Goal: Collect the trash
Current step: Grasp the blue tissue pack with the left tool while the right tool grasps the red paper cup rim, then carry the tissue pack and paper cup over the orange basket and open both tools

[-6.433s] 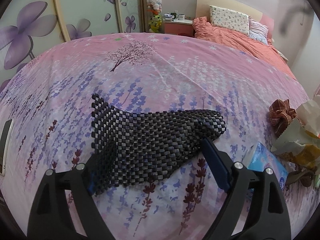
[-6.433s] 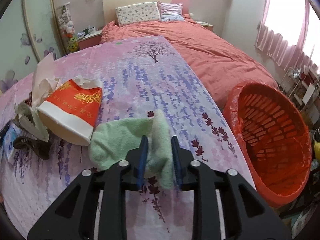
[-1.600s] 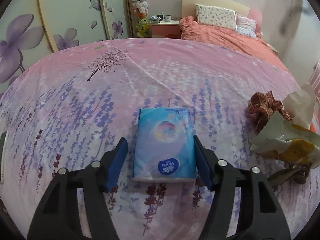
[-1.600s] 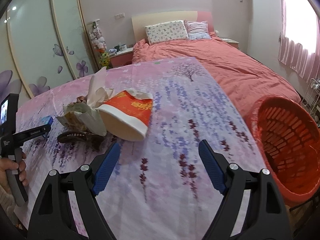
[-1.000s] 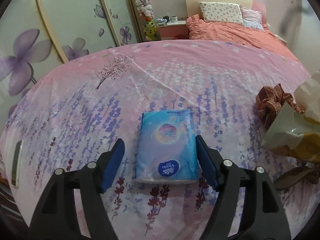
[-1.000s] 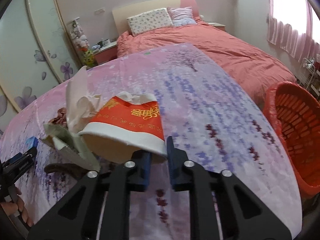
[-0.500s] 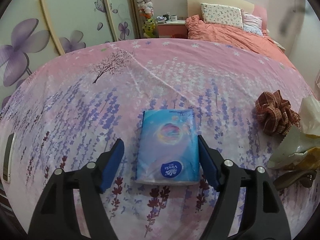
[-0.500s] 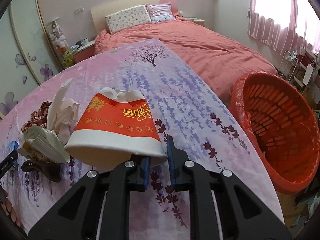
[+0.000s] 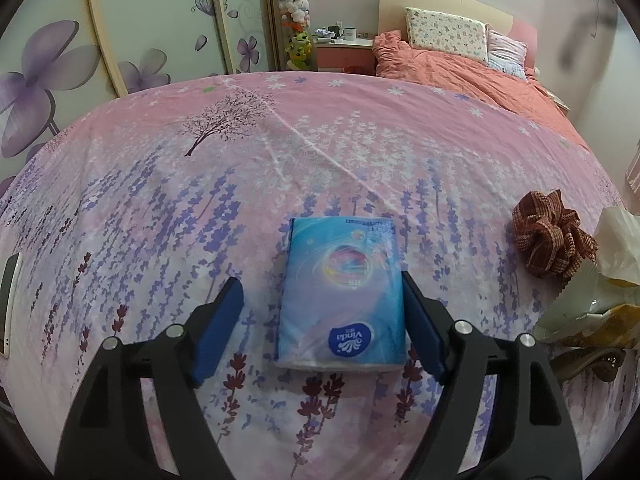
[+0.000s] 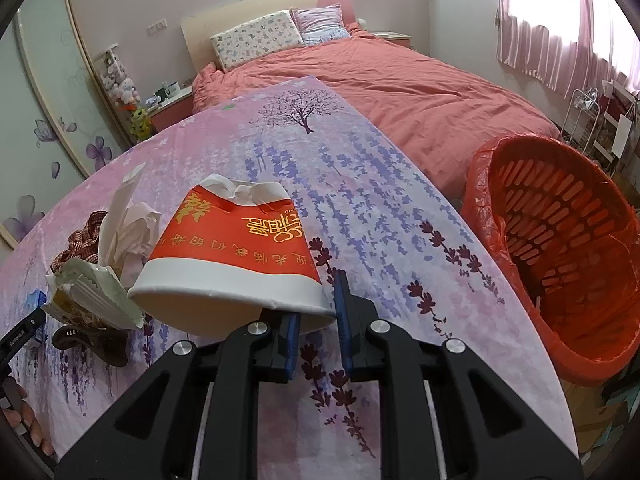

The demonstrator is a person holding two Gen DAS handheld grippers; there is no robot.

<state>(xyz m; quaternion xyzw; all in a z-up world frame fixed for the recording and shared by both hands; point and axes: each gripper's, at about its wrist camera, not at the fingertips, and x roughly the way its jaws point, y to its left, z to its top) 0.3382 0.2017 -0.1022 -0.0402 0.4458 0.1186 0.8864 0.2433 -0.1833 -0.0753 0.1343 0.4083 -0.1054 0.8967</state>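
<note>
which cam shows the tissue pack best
The left wrist view: the blue tissue pack lies whole and centred between the open jaws. The right wrist view shows only a blue corner behind the crumpled wrappers.

crumpled red-and-white paper bowl (image 10: pixel 236 256) tilted on its side; blue tissue pack (image 9: pixel 344 292) lying flat

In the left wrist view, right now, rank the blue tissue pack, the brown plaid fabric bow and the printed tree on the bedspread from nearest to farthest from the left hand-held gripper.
1. Blue tissue pack: lying between the open fingers of the left hand-held gripper, closer to the right finger.
2. Brown plaid fabric bow: off to the right.
3. Printed tree: far up the bedspread, left of centre.
</note>
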